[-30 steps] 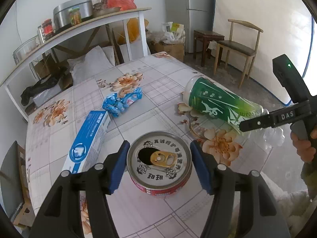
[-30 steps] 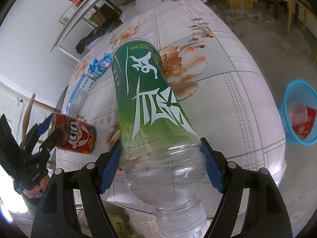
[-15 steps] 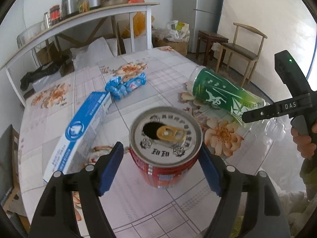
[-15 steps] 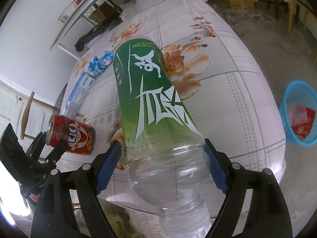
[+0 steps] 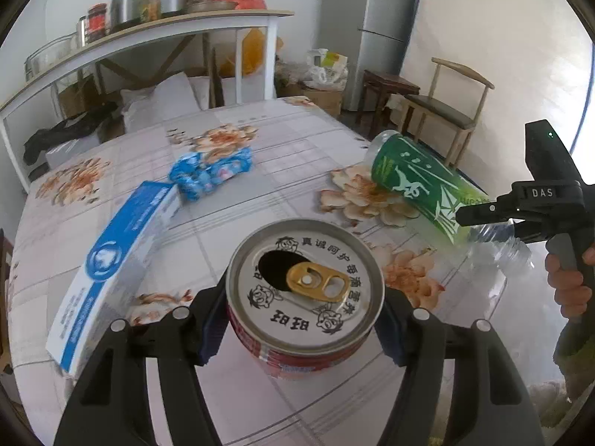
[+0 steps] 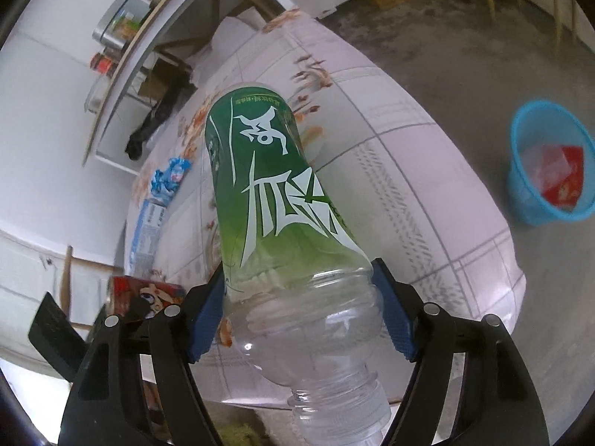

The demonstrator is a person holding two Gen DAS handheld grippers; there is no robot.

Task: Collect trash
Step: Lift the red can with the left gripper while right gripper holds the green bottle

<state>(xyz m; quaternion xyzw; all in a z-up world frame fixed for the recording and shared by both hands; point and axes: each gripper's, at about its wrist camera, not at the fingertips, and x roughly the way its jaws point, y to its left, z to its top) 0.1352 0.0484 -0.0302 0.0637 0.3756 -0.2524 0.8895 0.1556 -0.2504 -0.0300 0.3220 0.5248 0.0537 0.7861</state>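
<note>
We have the floral-cloth table (image 5: 282, 193) as our whole workspace, and the blue basket (image 6: 548, 163) waits on the floor at about two o'clock in the right wrist view, already holding red scraps; it is the likely destination, which is why both loads are lifted rather than set down.

The green-labelled bottle (image 6: 267, 186) is our largest piece: the right gripper (image 6: 299, 312) pinches it at the clear shoulder below the label, neck toward us, base pointing off at eleven o'clock. Gripping the ribbed shoulder probably keeps the smooth label from slipping.

The red can (image 5: 305, 297) sits in the left gripper (image 5: 299, 329), pads pressed on its sides, opened top up, likely so no dregs spill.

Still on the cloth are the blue-and-white box (image 5: 111, 260) at nine o'clock of the can and the crumpled blue wrapper (image 5: 210, 173) at eleven.

Against a second ago, the can has come off the table and looms closer, both pairs of jaws have just been closing on their loads, and the bottle has rolled slightly.
</note>
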